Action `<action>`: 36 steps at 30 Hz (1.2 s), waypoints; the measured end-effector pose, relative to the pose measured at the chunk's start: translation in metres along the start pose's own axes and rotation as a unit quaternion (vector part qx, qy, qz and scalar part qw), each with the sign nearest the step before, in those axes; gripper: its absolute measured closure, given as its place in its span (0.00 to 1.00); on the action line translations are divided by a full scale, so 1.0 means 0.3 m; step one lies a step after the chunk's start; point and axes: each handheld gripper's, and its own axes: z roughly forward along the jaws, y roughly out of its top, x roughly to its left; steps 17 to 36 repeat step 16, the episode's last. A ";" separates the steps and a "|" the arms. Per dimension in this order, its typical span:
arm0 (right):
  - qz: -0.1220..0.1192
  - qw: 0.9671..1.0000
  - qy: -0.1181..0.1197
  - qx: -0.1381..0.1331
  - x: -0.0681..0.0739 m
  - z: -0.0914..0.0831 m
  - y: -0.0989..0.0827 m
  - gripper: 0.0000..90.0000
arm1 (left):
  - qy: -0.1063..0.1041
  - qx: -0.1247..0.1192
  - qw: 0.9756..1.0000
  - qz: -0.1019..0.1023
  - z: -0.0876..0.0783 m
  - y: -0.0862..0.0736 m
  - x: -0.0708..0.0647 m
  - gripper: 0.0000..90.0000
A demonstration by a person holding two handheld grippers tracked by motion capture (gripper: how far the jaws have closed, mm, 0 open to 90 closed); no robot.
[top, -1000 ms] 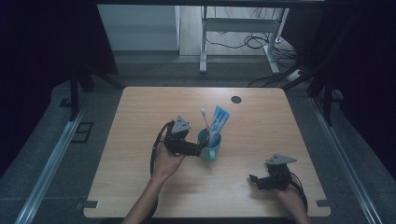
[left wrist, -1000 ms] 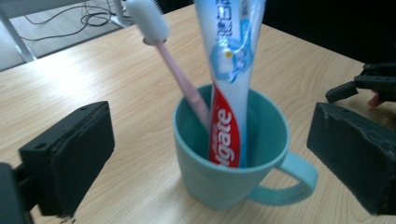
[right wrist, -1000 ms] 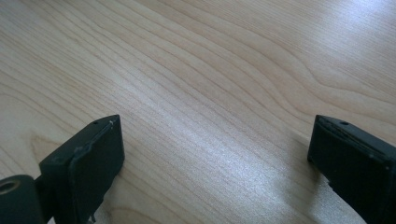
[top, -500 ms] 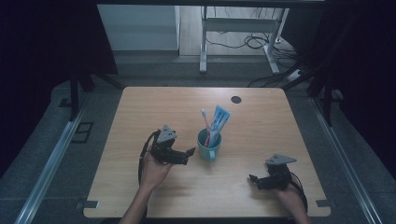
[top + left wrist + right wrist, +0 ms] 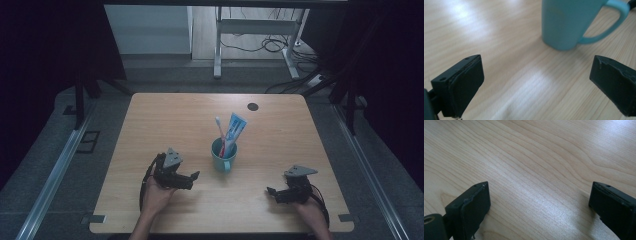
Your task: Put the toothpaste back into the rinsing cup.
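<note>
Teal mug [image 5: 223, 159] stands upright mid-table [image 5: 150, 115], toothbrush [image 5: 219, 129] and toothpaste tube [image 5: 234, 128] sticking out of it. Left gripper [image 5: 192, 176] sits just left of the mug, near but not touching; its 2 jaws gape wide, holding nothing. Right gripper [image 5: 270, 192] is well apart at the front right, jaws also spread wide over bare wood.

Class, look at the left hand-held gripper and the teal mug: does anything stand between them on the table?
Nothing visible does. The left hand-held gripper is open, and bare wooden table lies between its jaws and the teal mug.
</note>
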 end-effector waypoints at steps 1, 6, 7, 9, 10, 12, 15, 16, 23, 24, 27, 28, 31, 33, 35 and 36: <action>0.000 1.000 0.000 0.000 0.000 0.000 0.000 0.04 | 0.001 0.006 1.000 0.000 0.003 -0.013 -0.001 0.00; -0.001 1.000 0.000 -0.001 0.000 0.000 0.000 0.04 | 0.006 0.034 0.999 -0.001 0.021 -0.068 0.003 0.00; -0.002 1.000 0.000 -0.001 -0.001 0.000 0.000 0.04 | 0.006 0.041 0.999 -0.003 0.024 -0.077 0.006 0.00; -0.002 1.000 0.000 -0.001 -0.001 0.000 0.000 0.04 | 0.009 0.053 0.999 -0.004 0.027 -0.092 0.010 0.00; -0.002 1.000 0.000 -0.001 -0.001 0.000 0.000 0.04 | 0.008 0.060 0.998 -0.005 0.029 -0.097 0.011 0.00; -0.002 1.000 0.000 -0.001 -0.001 0.001 0.000 0.04 | 0.011 0.072 0.997 -0.007 0.036 -0.110 0.010 0.00; -0.001 1.000 0.000 -0.001 -0.001 0.001 0.000 0.04 | 0.016 0.084 0.996 -0.004 0.042 -0.120 0.008 0.00; -0.002 1.000 0.000 -0.001 -0.001 0.000 0.000 0.04 | 0.020 0.086 0.996 -0.002 0.043 -0.121 0.007 0.00; -0.002 1.000 0.000 -0.001 -0.001 0.000 0.000 0.04 | 0.020 0.086 0.996 -0.002 0.043 -0.121 0.007 0.00; -0.002 1.000 0.000 -0.001 -0.001 0.000 0.000 0.04 | 0.020 0.086 0.996 -0.002 0.043 -0.121 0.007 0.00; -0.002 1.000 0.000 -0.001 -0.001 0.000 0.000 0.04 | 0.020 0.086 0.996 -0.002 0.043 -0.121 0.007 0.00; -0.002 1.000 0.000 -0.001 -0.001 0.000 0.000 0.04 | 0.020 0.086 0.996 -0.002 0.043 -0.121 0.007 0.00; -0.002 1.000 0.000 -0.001 -0.001 0.000 0.000 0.04 | 0.020 0.086 0.996 -0.002 0.043 -0.121 0.007 0.00; -0.002 1.000 0.000 -0.001 -0.001 0.000 0.000 0.04 | 0.020 0.086 0.996 -0.002 0.043 -0.121 0.007 0.00; -0.002 1.000 0.000 -0.001 -0.001 0.000 0.000 0.04 | 0.020 0.086 0.996 -0.002 0.043 -0.121 0.007 0.00; -0.002 1.000 0.000 -0.001 -0.001 0.000 0.000 0.04 | 0.020 0.086 0.996 -0.002 0.043 -0.121 0.007 0.00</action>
